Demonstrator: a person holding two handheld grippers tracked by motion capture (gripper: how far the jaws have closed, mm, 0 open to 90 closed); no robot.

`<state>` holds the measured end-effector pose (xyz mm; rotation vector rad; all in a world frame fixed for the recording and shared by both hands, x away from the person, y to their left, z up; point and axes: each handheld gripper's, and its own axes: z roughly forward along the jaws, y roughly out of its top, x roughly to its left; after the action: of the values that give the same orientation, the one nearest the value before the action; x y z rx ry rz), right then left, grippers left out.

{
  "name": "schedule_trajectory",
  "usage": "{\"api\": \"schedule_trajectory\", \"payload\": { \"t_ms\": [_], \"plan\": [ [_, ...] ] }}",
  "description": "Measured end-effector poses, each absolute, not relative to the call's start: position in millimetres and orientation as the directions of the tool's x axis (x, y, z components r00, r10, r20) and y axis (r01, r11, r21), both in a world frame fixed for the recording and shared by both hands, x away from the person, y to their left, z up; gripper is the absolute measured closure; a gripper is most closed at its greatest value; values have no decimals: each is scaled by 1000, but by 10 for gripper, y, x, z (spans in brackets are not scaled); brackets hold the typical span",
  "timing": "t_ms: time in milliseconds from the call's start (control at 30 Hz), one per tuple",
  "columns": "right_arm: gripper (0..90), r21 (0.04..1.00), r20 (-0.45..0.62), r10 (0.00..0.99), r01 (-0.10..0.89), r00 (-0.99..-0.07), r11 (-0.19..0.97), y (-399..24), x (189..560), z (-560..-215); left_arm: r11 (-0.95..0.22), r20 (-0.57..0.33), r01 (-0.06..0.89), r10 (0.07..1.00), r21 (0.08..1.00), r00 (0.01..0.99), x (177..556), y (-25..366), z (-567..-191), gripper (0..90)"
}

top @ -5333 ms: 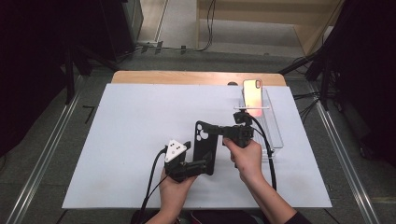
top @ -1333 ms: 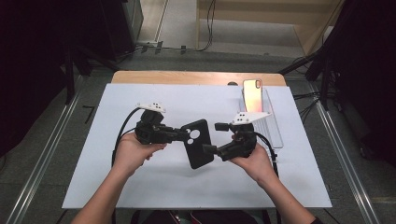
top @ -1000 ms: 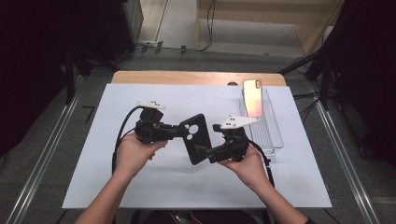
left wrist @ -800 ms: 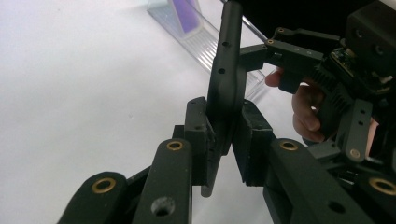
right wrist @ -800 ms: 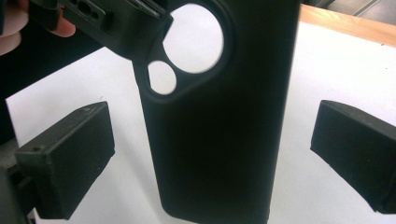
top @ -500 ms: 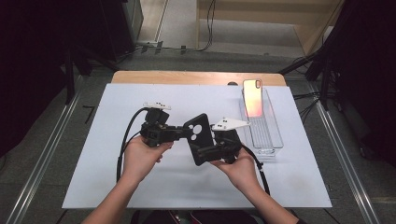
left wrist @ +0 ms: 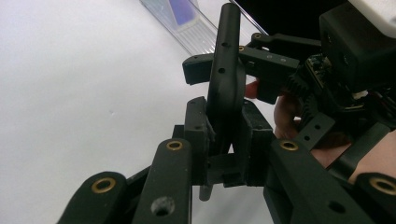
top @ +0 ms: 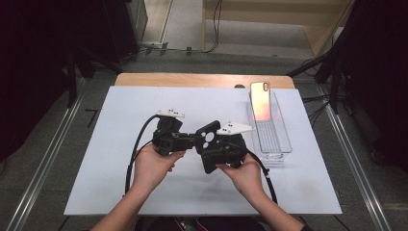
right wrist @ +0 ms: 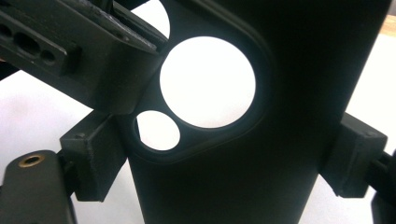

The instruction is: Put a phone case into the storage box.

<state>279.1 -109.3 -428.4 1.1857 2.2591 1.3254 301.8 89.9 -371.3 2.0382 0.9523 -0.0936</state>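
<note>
White sheeting covers the table (top: 120, 192) in the high view, with a clear tray (top: 276, 144) and an upright phone (top: 260, 98) at upper right; at centre both hands hold a black phone case (top: 210, 144) above the sheet, the left gripper (top: 192, 141) reaching in from the left, the right gripper (top: 219, 153) from below. In the left gripper view its jaws pinch the case (left wrist: 226, 79) edge-on. In the right gripper view the right gripper's jaws, just closing, flank the case (right wrist: 280, 140) by its camera cutout; whether they press I cannot tell. Seat that grip squarely before the left lets go.
</note>
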Motion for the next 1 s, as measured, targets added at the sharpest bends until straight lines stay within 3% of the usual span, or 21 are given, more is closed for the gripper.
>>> {"api": "schedule_trajectory", "payload": {
  "t_ms": [133,200,333,500,667,1000],
  "plan": [
    [131,821,182,753,519,-633,237,-1100,2789,-4267,-338,-386,643,580,687,717,3006,911,-3686,760],
    [131,821,196,750,524,-632,228,-1115,2795,-4255,-329,-387,633,570,701,725,2998,932,-3651,662],
    [131,822,210,741,525,-638,220,-1177,2819,-4235,-302,-428,643,543,704,723,3005,1007,-3589,555],
    [130,827,228,713,519,-663,218,-1295,2853,-4180,-320,-413,615,513,721,752,2996,1099,-3569,416],
    [130,832,252,672,511,-697,218,-1418,2883,-4112,-320,-437,613,476,722,763,3021,1220,-3585,393],
    [129,825,273,570,493,-775,277,-1644,2935,-3977,-426,-345,500,391,754,853,3042,1353,-3728,329]
  ]
}}
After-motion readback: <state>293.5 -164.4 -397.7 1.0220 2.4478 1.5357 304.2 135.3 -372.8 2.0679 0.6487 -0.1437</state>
